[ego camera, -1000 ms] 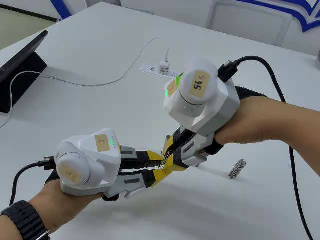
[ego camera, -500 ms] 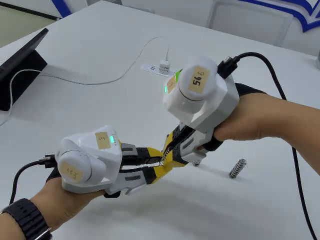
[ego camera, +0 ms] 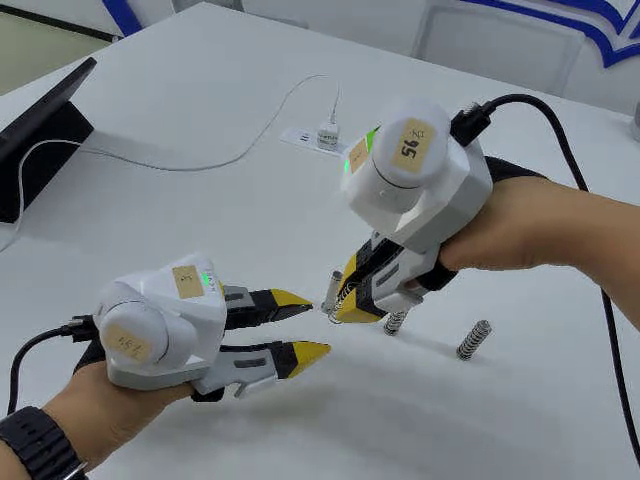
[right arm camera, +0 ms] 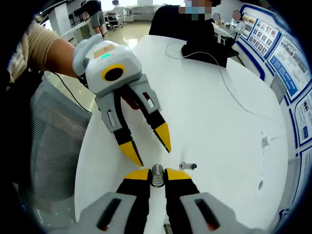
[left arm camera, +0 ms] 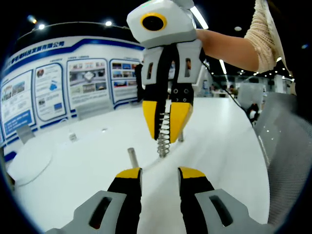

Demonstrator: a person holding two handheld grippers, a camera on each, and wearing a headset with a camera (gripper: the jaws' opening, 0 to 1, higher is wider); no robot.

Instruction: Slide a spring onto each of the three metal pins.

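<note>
A spring (left arm camera: 164,134) is gripped in the jaws of the right gripper (ego camera: 347,303) and held just beside the upright pin (ego camera: 332,290), presumably for threading. The left gripper (ego camera: 308,324) is held open nearby, clear of the pin. A loose spring (ego camera: 475,338) lies on the white bench (ego camera: 200,220); poster walls (left arm camera: 58,83) are seen behind.

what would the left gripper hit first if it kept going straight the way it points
Probably the lower end of the spring held in the right gripper, dead ahead of the left gripper. The metal pin stands just beside that line; depth is unclear, so it might brush that first.
</note>
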